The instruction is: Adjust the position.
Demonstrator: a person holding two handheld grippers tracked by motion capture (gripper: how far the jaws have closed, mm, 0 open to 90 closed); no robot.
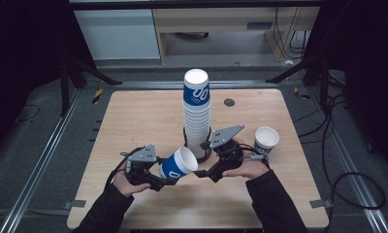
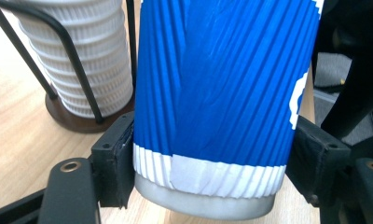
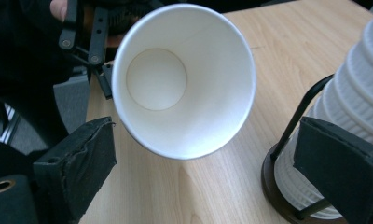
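Observation:
A blue ribbed paper cup [image 1: 177, 165] with a white inside lies tilted in the air, its mouth turned toward the right. My left gripper [image 1: 164, 175] is shut on the cup's lower part; in the left gripper view both black pads press the blue cup [image 2: 222, 93] near its white bottom band, at my left gripper [image 2: 208, 177]. My right gripper [image 1: 204, 172] stands open just in front of the cup's mouth. In the right gripper view the cup's white mouth [image 3: 184, 79] faces my right gripper [image 3: 210, 154], whose pads stand wide apart and touch nothing.
A tall stack of white cups [image 1: 197, 116] topped by a blue one stands in a black wire holder at the middle of the wooden table [image 1: 143, 116], just behind both grippers. One upright cup [image 1: 266, 140] stands to the right. Dark floor and cables surround the table.

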